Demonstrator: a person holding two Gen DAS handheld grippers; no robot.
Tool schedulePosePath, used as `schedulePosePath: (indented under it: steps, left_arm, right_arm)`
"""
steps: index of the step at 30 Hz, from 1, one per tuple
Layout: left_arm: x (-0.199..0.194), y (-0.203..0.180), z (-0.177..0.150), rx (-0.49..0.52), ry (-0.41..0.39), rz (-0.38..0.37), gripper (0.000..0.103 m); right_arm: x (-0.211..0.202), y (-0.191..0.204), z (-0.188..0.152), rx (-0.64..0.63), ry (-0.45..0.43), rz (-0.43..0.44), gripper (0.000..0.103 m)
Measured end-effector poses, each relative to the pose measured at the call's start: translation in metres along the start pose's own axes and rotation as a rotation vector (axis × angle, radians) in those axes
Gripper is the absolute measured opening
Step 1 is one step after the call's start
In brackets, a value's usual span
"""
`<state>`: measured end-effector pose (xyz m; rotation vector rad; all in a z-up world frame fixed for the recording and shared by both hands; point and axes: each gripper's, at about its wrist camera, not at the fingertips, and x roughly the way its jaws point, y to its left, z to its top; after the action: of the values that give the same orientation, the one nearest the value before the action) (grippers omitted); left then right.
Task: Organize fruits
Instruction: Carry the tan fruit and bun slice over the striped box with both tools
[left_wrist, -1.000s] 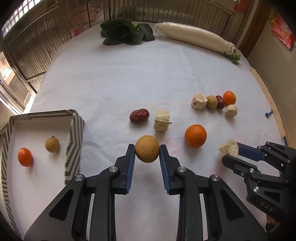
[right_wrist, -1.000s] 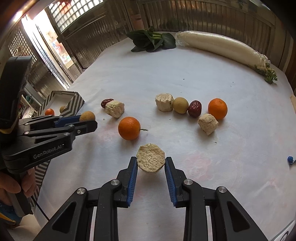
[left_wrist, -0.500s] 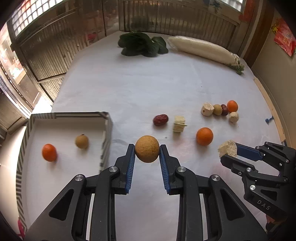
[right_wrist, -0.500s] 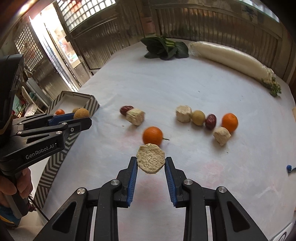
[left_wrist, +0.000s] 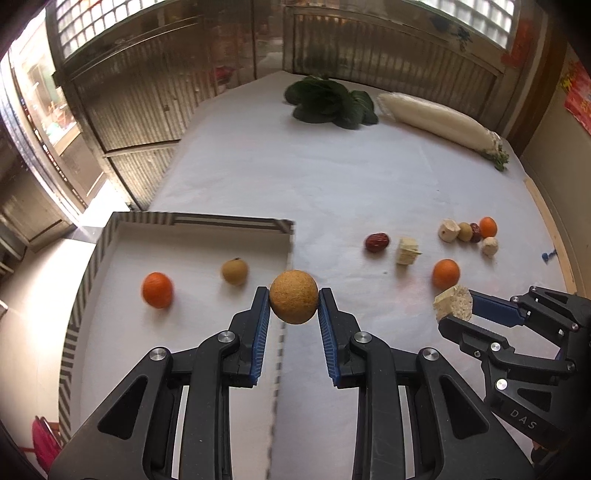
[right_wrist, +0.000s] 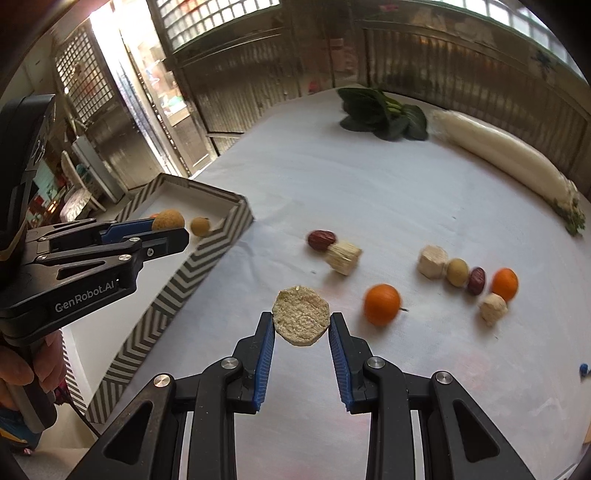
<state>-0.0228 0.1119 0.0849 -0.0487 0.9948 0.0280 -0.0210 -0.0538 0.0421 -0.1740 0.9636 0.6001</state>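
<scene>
My left gripper (left_wrist: 293, 304) is shut on a round tan fruit (left_wrist: 293, 301) and holds it above the right wall of the striped tray (left_wrist: 229, 220). The tray holds a small orange (left_wrist: 157, 290) and a tan longan (left_wrist: 235, 271). My right gripper (right_wrist: 301, 321) is shut on a pale cut chunk (right_wrist: 301, 316) above the cloth, right of the tray (right_wrist: 207, 254). On the cloth lie an orange (right_wrist: 382, 304), a red date (right_wrist: 322, 240), a pale block (right_wrist: 343, 257) and a small group of fruits and chunks (right_wrist: 469, 280).
Dark leafy greens (left_wrist: 328, 103) and a long white radish (left_wrist: 436, 122) lie at the far end of the white-covered table (left_wrist: 295, 177). A small blue object (left_wrist: 548, 254) lies near the right edge. Metal railings surround the far side.
Both grippers have moved left toward the tray, each with its load. The left one now hangs over the tray's right wall. Nothing was let go.
</scene>
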Motion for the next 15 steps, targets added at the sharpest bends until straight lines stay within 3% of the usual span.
schedulePosePath:
  steps: [15]
  left_arm:
    - [-0.005, 0.062, -0.015, -0.095, 0.002, 0.071, 0.026]
  right_arm:
    - [0.025, 0.067, 0.025, -0.131, 0.015, 0.073, 0.029]
